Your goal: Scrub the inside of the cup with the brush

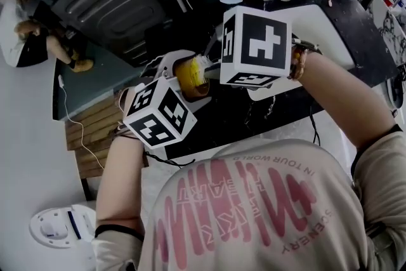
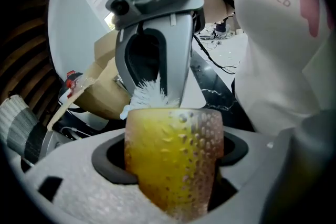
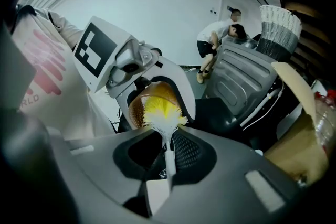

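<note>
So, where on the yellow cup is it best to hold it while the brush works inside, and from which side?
Grip the cup across its bumpy outer wall, at mid-height, from the side, as the left gripper does. The round, textured wall likely seats both jaws well, and the open mouth is free for the brush in the right gripper.

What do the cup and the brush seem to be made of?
Yellow-amber dimpled cup: translucent glass or hard plastic, can't tell which; light glows through it and the bumps glint. White bristle brush: fine, soft, synthetic-looking strands on a thin white stem, probably plastic.
</note>
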Demonstrator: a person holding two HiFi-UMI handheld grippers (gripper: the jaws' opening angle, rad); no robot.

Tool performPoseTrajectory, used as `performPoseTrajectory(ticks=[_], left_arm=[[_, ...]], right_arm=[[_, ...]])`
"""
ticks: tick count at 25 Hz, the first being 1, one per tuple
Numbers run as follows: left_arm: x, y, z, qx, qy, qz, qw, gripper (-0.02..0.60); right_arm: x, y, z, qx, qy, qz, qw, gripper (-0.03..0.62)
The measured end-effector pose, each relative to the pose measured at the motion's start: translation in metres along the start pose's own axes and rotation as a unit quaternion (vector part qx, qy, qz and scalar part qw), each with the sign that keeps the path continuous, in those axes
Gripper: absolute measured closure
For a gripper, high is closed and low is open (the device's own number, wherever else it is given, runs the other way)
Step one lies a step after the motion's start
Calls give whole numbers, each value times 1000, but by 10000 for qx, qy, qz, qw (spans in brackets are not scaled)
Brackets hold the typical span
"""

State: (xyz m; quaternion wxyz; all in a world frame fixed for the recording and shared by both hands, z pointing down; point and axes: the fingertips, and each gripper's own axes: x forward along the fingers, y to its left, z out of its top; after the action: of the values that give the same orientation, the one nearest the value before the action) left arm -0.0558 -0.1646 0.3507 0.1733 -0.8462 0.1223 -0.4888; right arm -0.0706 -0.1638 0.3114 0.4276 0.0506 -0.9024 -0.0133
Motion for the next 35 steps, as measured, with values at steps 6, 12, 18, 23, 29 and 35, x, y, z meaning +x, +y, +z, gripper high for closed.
performPoseTrajectory(ticks=[6,12,18,23,29,35], left_arm=[[7,-14,-18,108,505,-339,9981,179],[15,-17,-26,18,823,-380,9959,179],[20,-3,-27,-575,755,-117,9954,179],[18,2,-27,-941,652,28,9934,179],[9,9,-24,-1622,257,17,9864,178],[-8,16,-9,-2473,-602,-234,9668,176]], right_arm=[[2,10,-6,-314,319,-172,9989,533],[2,17,-11,-696,677,-404,9945,536],[4,16,-4,-899,715,-666,9911,536],[3,17,-2,-893,735,-707,9908,540],[-3,16,1,-1134,660,-974,9866,542],[-8,17,6,-1181,394,-1014,9870,545]])
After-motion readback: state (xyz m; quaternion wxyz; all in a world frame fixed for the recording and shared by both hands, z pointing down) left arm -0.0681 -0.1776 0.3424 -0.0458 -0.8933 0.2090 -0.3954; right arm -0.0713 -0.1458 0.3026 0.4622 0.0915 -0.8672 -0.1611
